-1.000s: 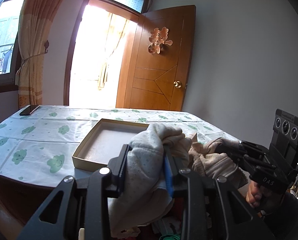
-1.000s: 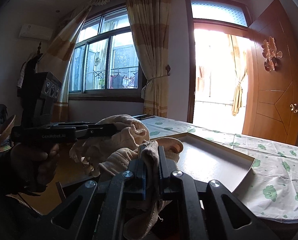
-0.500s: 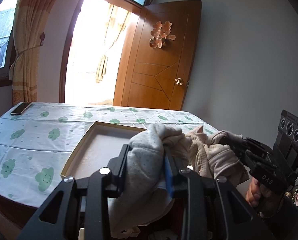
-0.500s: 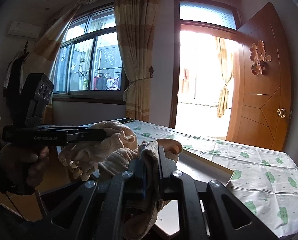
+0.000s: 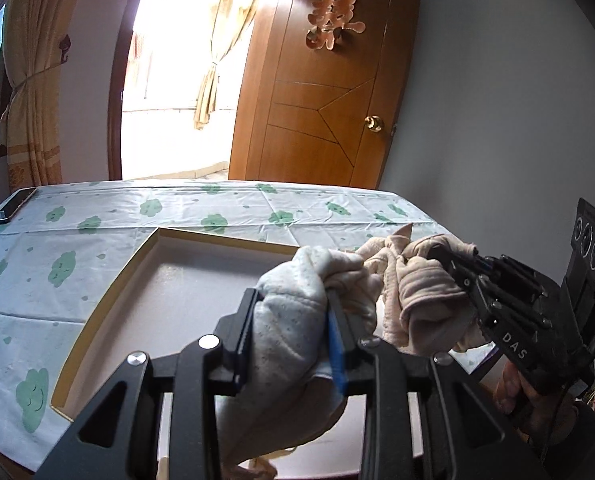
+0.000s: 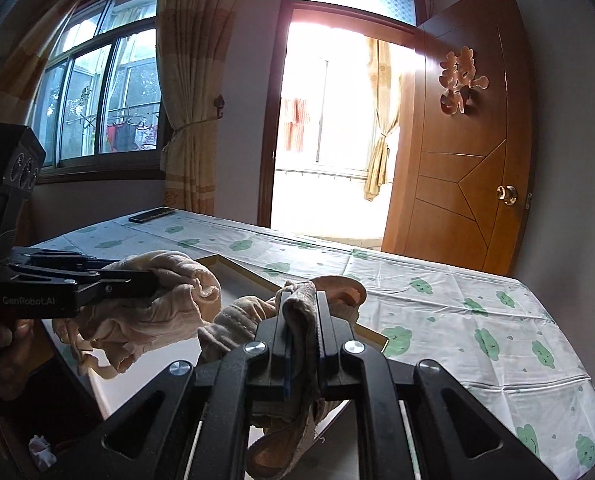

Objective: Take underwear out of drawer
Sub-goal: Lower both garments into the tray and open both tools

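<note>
Underwear (image 5: 297,320): a bundle of pale beige and cream cloth, held up in the air between two grippers, above the near edge of a shallow box. One end bulges out of the left gripper; the other end drapes from the right gripper.
Left gripper (image 5: 293,332): jaws part-way closed, pinching a thick cream fold of the underwear; loose cloth hangs down below the fingers.
Right gripper (image 6: 303,320): jaws fully closed on a thin beige fold, with a strip trailing down beneath. In the left view it comes in from the right, held by a hand (image 5: 517,396).
Box (image 5: 109,292): flat, open, with a gold rim and a pale inside, lying on the table under and just beyond the cloth.
Table (image 5: 77,216): covered by a white cloth printed with green clouds.
Phone (image 5: 13,206): dark, lying flat at the far left edge of the table, well apart from the box.
Door (image 5: 329,92): brown wood, open, with a paper ornament; bright daylight comes through the doorway beside it.
Curtain (image 6: 193,80): tan, tied back between window and doorway.
</note>
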The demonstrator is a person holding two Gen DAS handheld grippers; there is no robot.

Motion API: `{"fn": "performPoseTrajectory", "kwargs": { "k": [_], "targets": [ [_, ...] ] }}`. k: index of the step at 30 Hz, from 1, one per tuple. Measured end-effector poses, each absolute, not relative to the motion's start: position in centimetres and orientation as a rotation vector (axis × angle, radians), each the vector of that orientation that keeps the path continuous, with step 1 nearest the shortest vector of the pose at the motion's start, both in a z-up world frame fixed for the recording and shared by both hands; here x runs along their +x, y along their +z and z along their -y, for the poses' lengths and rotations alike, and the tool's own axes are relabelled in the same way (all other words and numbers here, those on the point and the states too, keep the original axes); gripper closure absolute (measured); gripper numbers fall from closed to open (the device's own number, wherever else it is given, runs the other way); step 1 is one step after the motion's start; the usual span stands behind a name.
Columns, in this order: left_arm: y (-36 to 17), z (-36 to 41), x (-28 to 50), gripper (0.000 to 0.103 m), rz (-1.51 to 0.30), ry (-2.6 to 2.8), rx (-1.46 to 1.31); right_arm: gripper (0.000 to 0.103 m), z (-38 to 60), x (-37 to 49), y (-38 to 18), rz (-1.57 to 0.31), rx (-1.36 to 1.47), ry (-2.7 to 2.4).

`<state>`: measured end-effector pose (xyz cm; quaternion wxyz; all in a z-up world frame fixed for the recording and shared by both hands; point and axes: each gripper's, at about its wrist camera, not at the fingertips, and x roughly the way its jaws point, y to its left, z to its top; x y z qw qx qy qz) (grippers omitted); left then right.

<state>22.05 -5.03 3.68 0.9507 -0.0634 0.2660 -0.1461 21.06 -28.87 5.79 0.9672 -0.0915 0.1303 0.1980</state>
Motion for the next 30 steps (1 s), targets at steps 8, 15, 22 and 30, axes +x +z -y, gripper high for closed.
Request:
{"fn": "performPoseTrajectory", "kwargs": {
  "k": [8,15,22,30],
  "targets": [
    [4.3,7.3,26.7,0.073,-0.589,-0.268,-0.117,0.093,27.8,25.6,3.9,-0.394,-0.223,0.340],
    [3.2,8.0,29.2,0.073,-0.651,-0.243,-0.096,0.093,28.4,29.0,2.6,-0.515,-0.211,0.297],
    [1.7,7.6,30.6,0.073,-0.711,-0.226,-0.129,0.093,27.3,30.5,2.8,-0.537,-0.329,0.258],
    [1.6,7.2,32.1,0.058,-0.714,-0.188,-0.124,0.042,27.6,31.2,3.0,-0.542,-0.323,0.245]
  ]
}}
